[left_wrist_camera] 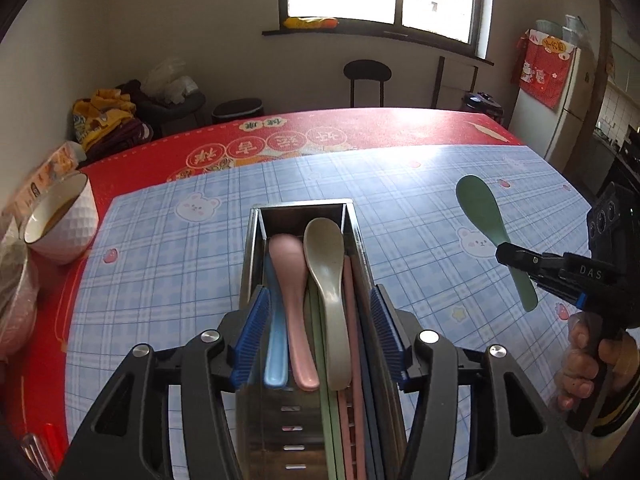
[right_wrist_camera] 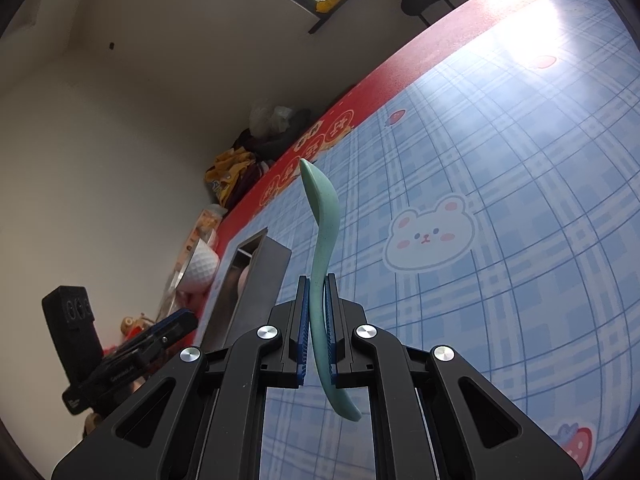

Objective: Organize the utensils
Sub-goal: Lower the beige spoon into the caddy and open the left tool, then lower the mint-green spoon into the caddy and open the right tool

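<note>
Utensils: three spoons lie lengthwise in a metal box (left_wrist_camera: 256, 256) on the blue checked mat (left_wrist_camera: 168, 264) in the middle of the surface, bowls toward its far edge: a blue spoon (left_wrist_camera: 275, 344) by the left wall, a pink spoon (left_wrist_camera: 289, 288) beside it, a beige spoon (left_wrist_camera: 328, 280) to the right of that.
Chopsticks: green (left_wrist_camera: 320, 344) and pink (left_wrist_camera: 352, 320) sticks run along the box under and beside the beige spoon.
Left tool (left_wrist_camera: 318, 334): jaws parted, blue pads on either side of the box's long walls; from this angle I cannot tell for sure that they are clear of the metal.
Right tool (right_wrist_camera: 317, 332): closed tight on the handle of a green spoon (right_wrist_camera: 322, 216), held in the air over the mat to the right of the box, bowl pointing toward the far edge.
Hand (left_wrist_camera: 588, 356): wraps the right tool's grip.
Surface: red cloth (left_wrist_camera: 360, 128) under the mat; a white bowl (left_wrist_camera: 66, 222) near the left edge.
</note>
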Demonstrator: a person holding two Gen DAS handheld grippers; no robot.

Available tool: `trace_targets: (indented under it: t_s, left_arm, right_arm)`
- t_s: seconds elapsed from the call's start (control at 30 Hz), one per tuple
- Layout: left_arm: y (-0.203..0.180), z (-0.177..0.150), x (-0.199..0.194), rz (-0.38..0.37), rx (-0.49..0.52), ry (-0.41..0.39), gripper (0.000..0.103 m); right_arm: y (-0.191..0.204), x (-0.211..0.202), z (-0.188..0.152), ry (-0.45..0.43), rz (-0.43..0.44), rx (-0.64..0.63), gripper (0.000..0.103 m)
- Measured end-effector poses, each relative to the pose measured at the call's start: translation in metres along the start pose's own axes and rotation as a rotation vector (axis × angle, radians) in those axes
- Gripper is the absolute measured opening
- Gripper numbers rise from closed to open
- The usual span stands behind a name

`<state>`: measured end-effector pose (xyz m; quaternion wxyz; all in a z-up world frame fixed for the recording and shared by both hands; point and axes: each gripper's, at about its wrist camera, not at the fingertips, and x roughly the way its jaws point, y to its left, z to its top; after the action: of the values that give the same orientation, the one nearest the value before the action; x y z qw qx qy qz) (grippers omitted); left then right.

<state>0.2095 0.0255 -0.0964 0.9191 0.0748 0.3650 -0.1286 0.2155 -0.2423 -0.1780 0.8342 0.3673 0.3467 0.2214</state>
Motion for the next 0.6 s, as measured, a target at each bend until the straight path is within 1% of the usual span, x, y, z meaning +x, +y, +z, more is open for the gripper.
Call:
trace_targets:
  t_s: [0.07,0.17,0.23,0.3,0.43,0.5,0.6]
  left_arm:
    - [-0.003,-0.011,-0.009,0.030,0.043,-0.040,0.059]
    - [0.000,-0.026,-0.021,0.064,0.061,-0.082,0.071]
    - [0.004,-0.034,-0.028,0.083,0.063,-0.111,0.085]
    - [0.009,-0.041,-0.035,0.095,0.053,-0.146,0.090]
    - [0.026,-0.052,-0.043,0.087,-0.004,-0.191,0.096]
    - [0.035,-0.057,-0.044,0.093,-0.040,-0.205,0.096]
    - [0.047,-0.064,-0.044,0.094,-0.082,-0.229,0.096]
  right_arm:
    - [-0.002,0.001,0.000,-0.004,-0.003,0.007,0.007]
    - [-0.006,-0.001,0.000,-0.019,-0.010,0.019,0.007]
    - [-0.006,-0.002,-0.001,-0.023,-0.021,0.021,0.007]
    - [-0.006,-0.002,-0.002,-0.029,-0.032,0.016,0.007]
    - [-0.003,-0.005,-0.003,-0.039,-0.051,0.000,0.007]
    - [-0.001,-0.005,-0.003,-0.045,-0.068,-0.010,0.007]
    - [0.006,-0.005,-0.006,-0.049,-0.119,-0.023,0.007]
